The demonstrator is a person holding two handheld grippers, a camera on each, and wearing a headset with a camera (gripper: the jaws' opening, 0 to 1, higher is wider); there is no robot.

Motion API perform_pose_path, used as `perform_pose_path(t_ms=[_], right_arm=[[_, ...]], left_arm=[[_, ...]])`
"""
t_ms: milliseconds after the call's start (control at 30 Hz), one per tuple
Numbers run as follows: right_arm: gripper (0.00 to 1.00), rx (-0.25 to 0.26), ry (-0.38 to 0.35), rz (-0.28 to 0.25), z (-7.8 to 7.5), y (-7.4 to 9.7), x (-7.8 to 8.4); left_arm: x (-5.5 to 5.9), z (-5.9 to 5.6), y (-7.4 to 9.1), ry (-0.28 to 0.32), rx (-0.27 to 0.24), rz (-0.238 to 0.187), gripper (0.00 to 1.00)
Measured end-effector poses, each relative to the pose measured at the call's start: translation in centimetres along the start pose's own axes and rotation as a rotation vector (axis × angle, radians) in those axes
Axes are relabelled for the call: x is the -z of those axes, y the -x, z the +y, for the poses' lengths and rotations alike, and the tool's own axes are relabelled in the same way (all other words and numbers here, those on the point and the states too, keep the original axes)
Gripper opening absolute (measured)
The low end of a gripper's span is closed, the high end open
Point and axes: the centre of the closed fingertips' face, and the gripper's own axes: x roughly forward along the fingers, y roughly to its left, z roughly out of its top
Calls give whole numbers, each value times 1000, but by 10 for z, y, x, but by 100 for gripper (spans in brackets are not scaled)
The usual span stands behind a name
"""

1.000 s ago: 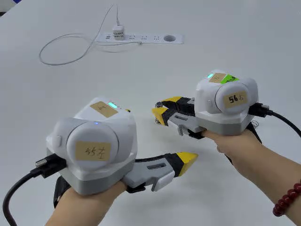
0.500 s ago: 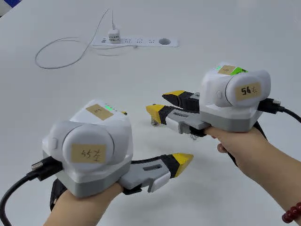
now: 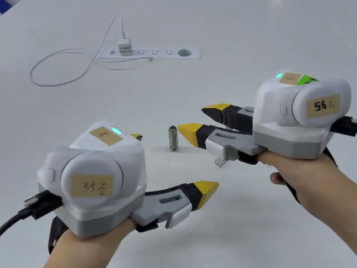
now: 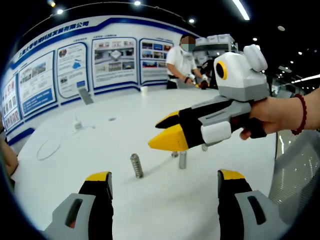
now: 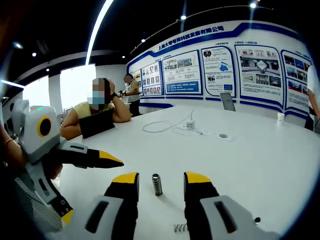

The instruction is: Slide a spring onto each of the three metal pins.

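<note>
Head view: a sprung pin (image 3: pixel 173 138) stands upright on the white tabletop (image 3: pixel 251 44). The right gripper (image 3: pixel 199 119) hangs just to the right of the pin. Its fingers are apart and empty, tips pointing past it. A second spring (image 3: pixel 220 162) shows beside the pin, under that gripper; whether it stands or lies is unclear. The left gripper (image 3: pixel 170 162) is on the pin's near side, fingers spread wide, holding nothing. Far beyond the pin lies a power strip (image 3: pixel 148 53).
</note>
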Motion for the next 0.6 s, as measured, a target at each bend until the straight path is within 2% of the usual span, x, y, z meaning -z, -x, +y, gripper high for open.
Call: perform_pose_path(t_ms=[600], right_arm=[[43, 84, -49, 6, -27, 47, 9]], left_arm=[[-8, -10, -8, -41, 53, 3, 73]])
